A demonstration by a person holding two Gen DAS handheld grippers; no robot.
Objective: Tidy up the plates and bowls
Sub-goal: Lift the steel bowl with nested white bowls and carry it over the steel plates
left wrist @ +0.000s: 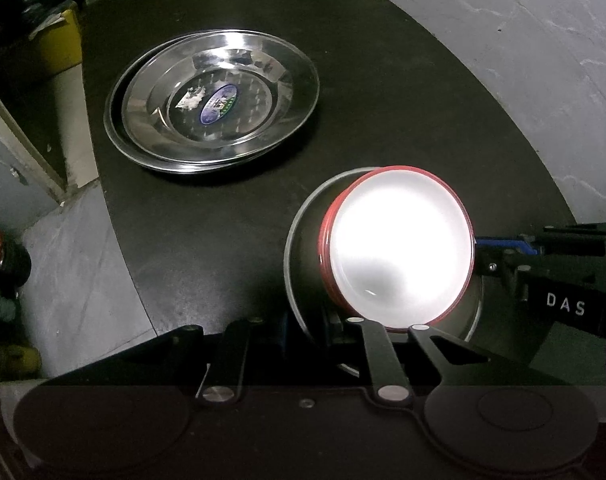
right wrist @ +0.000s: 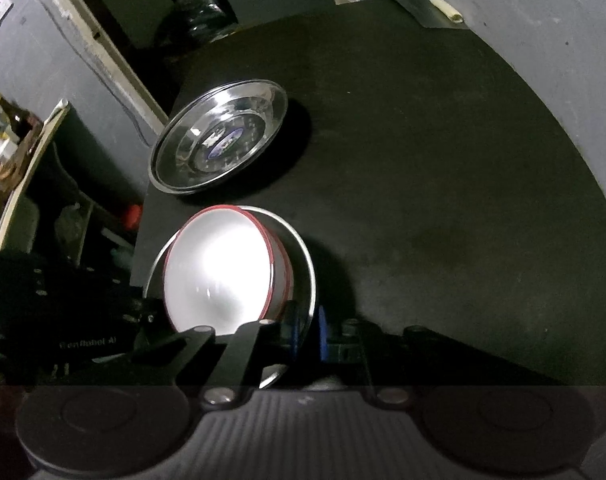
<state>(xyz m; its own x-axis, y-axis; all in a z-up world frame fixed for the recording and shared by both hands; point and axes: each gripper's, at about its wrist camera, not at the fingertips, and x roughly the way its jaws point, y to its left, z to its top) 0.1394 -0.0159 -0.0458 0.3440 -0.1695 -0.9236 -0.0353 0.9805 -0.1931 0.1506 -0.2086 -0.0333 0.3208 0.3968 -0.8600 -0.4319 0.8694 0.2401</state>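
Red-rimmed bowls [left wrist: 399, 252] nested in a steel bowl [left wrist: 299, 256], held from both sides.

The steel bowl's rim is clamped by the right gripper [right wrist: 307, 332]; the left gripper [left wrist: 335, 328], equally near, is seen at the near rim, its closure indeterminate; stacked steel plates [left wrist: 211, 100] lie beyond on the black table [left wrist: 383, 120].

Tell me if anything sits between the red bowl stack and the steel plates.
Nothing visible does. Only bare black table lies between the red bowl stack, tilted inside the metal bowl, and the steel plates. Both grippers are at the metal bowl's rim, on the sides away from the plates.
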